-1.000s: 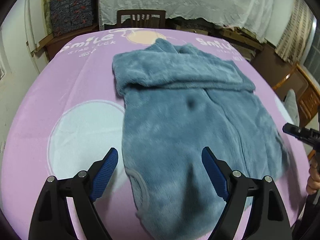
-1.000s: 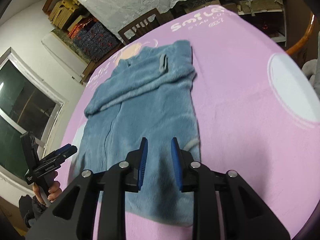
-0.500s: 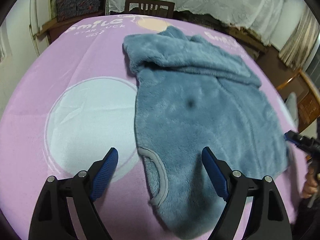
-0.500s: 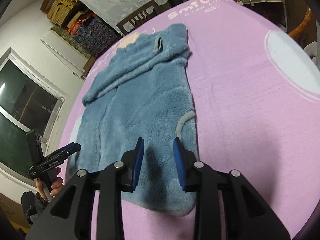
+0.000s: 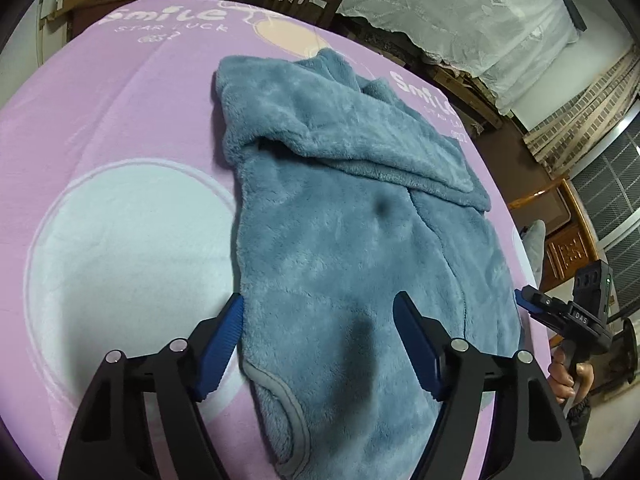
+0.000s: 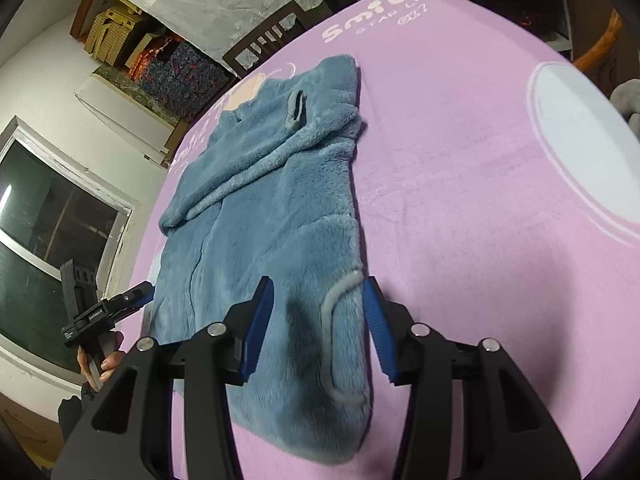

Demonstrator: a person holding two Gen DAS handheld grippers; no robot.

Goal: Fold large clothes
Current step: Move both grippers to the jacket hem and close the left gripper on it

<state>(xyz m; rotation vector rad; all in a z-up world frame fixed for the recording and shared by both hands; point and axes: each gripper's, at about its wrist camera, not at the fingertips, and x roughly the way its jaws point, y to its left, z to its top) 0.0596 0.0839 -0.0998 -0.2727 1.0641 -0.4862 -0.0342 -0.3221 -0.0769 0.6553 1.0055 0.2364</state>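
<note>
Pink printed blanket [image 5: 120, 128] covered the tabletop, cluttered room behind. Blue fleece garment [image 5: 360, 240] lay flat on it, sleeves already folded across the chest, grey-trimmed hem nearest. Left gripper [image 5: 318, 340] had shifted onto the hem's left corner since a second ago; its fingers, just narrowing, stood wide, fabric between, nothing gripped. Right gripper [image 6: 318, 324] had just been opening; fingers half apart straddled the right hem corner, not pinching. Likely prelude to lifting the hem.

Plush blue fleece garment [image 5: 360, 264] on a matt pink cloth cover [image 5: 120, 112].
</note>
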